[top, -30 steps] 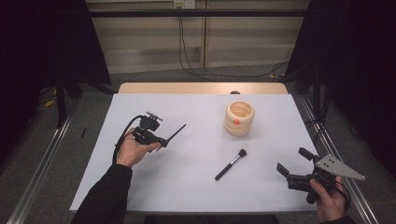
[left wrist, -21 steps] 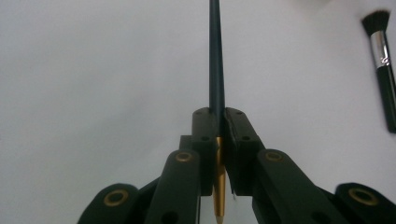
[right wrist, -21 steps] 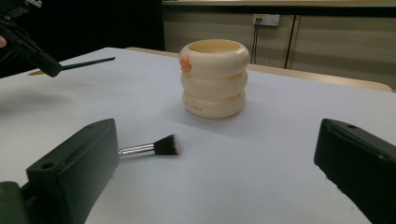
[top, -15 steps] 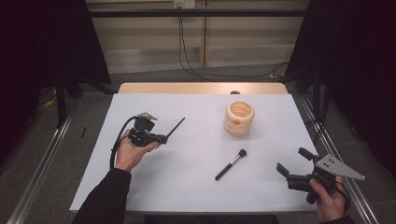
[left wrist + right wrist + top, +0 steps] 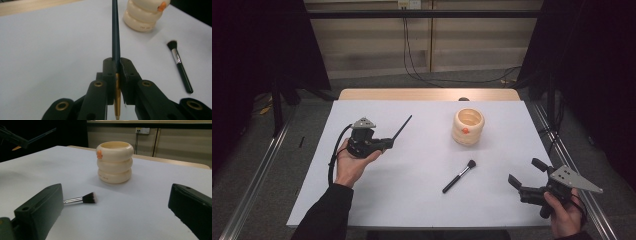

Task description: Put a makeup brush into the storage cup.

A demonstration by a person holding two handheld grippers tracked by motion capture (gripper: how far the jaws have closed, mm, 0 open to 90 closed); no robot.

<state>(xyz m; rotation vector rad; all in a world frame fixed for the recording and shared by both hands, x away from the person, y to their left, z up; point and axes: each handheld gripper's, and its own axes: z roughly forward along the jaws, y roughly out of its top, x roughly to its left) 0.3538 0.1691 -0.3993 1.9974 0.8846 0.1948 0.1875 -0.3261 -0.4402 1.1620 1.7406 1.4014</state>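
Black jaws on the left gripper (image 5: 388,144) are clamping a thin dark pencil-like stick (image 5: 402,127), and it's poking out past the tips, angled up and away from the hand. The left gripper view is giving away something the high view isn't: the stick (image 5: 115,32) has a gold end sitting back between the jaws, and the dark part is running straight ahead toward the cream ringed cup (image 5: 146,13), which is off to the front-right of that gripper. Also from there, the makeup brush (image 5: 179,65) is lying flat on the white table (image 5: 50,50) to the gripper's right, bristles pointing away. The right gripper (image 5: 528,178) is hanging near the table's near edge with its jaws spread wide, gripping nothing. Its own view is showing the brush (image 5: 83,199) just ahead by the left jaw and the cup (image 5: 114,161) farther ahead, with a small orange mark on the rim.
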